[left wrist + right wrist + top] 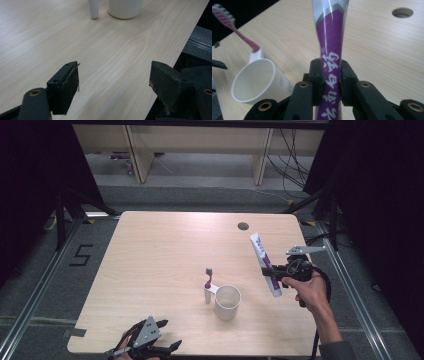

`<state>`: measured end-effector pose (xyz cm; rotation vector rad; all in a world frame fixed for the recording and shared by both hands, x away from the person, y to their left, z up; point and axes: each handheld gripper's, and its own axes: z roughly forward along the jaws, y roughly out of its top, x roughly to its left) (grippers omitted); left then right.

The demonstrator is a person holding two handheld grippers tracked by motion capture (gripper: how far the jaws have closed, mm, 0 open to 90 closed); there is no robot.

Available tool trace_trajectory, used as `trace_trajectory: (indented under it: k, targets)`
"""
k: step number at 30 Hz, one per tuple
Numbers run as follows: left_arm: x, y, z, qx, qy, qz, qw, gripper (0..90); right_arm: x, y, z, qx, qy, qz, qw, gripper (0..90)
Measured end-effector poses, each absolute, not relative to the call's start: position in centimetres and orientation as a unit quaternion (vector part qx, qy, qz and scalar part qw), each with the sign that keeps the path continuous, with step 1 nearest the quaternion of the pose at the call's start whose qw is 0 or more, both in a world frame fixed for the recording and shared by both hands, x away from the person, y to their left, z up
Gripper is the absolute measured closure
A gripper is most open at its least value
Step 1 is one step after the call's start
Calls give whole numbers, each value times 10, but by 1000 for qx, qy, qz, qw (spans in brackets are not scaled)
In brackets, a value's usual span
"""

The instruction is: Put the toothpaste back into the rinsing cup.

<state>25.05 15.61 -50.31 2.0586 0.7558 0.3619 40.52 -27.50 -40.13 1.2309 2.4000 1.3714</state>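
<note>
High view: the right gripper (276, 270) holds a toothpaste tube (265, 264) off the table (150, 250), tilted, with its flat crimped end up and away from the person and its cap end low, right of the cup (228, 302). The lift is done. Judging by the setup, what remains is to carry the tube to the cup or lay it alongside; nothing shows it placed yet.

Right gripper view: the two black jaws pinch the tube (331, 50) across its middle, and the soft wall is squeezed narrow at the grip. Its skin is glossy, purple with white characters and a silver-white band above.

The cup (254, 85) is plain white, matte, cylindrical, open and apparently empty. A white holder fixed at its side carries a toothbrush (234, 28) with a pink, slim handle and pale bristles, leaning outward.

Left gripper view: the left gripper (113, 82) rests at the near table edge, jaws spread wide with nothing between them. The tabletop is smooth, pale wood-grain laminate with a round cable hole (243, 226) toward the far side.
</note>
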Motion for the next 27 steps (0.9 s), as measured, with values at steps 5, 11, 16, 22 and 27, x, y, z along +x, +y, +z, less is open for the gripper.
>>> trace_trajectory:
  k: [5, 11, 16, 22, 27]
  targets:
    - [250, 156, -503, 828, 306, 147, 446, 234, 398, -267, -396, 369, 774, 507, 88, 760]
    - [250, 156, -503, 829, 306, 146, 445, 234, 389, -251, -394, 358, 757, 539, 92, 760]
    - [250, 156, -503, 829, 305, 146, 446, 233, 383, -234, -393, 345, 747, 562, 87, 760]
    - [251, 158, -502, 835, 299, 151, 437, 233, 377, -209, -395, 323, 739, 585, 80, 760]
    - [250, 157, -502, 832, 302, 145, 443, 233, 376, -195, -401, 321, 740, 587, 72, 760]
